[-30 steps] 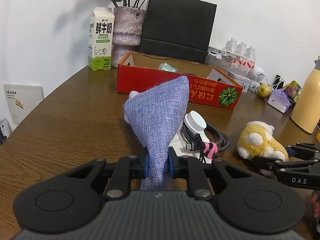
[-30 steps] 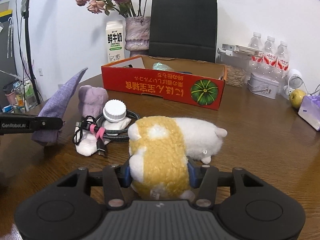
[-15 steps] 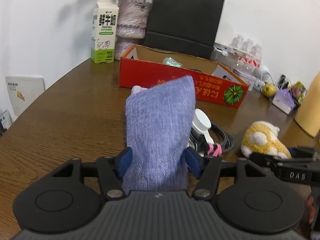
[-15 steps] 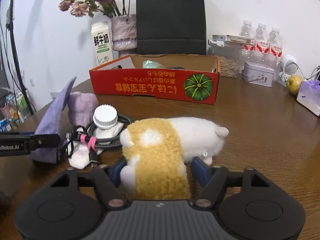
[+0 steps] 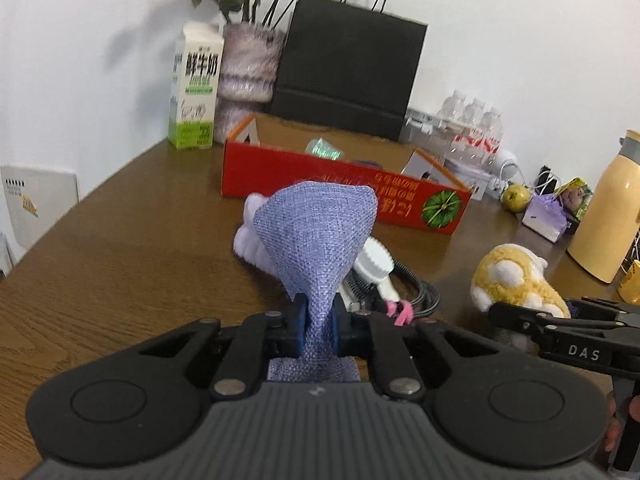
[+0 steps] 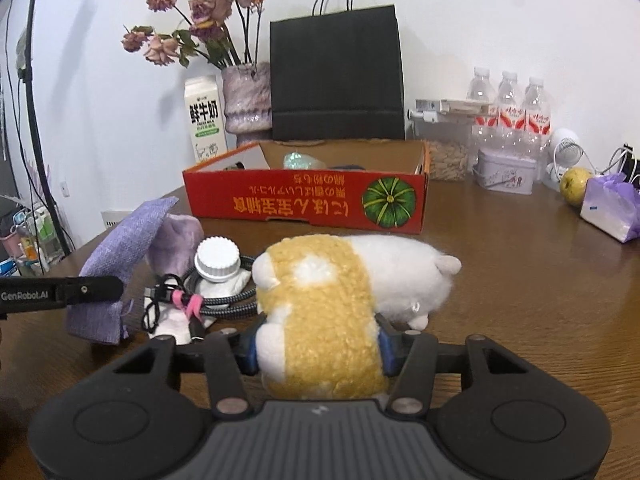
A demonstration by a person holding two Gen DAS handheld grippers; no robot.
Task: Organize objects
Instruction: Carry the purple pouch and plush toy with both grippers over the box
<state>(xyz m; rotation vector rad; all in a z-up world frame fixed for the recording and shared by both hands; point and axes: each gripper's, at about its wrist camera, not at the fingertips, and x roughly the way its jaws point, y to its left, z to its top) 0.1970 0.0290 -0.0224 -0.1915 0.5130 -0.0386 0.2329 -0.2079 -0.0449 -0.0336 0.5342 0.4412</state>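
My left gripper [image 5: 316, 326] is shut on a purple cloth pouch [image 5: 320, 240], which stands up from the pads. The pouch also shows in the right wrist view [image 6: 120, 248]. My right gripper [image 6: 316, 350] is shut on a yellow and white plush toy [image 6: 328, 304] lying on the brown table [image 6: 520, 300]; the toy also shows in the left wrist view [image 5: 516, 280]. A red cardboard box [image 6: 308, 204] stands open behind them, with a few items inside.
Between the grippers lie a white-capped bottle [image 6: 218, 258], a coiled black cable with pink tie [image 6: 192, 304] and a pale purple plush [image 6: 174, 236]. A milk carton [image 6: 206, 116], flower vase [image 6: 246, 96], black bag [image 6: 336, 80], water bottles [image 6: 508, 112], yellow flask [image 5: 608, 208] line the back.
Both grippers opened briefly half a second ago and have closed again on the pouch and the plush toy. Both views have lifted slightly.
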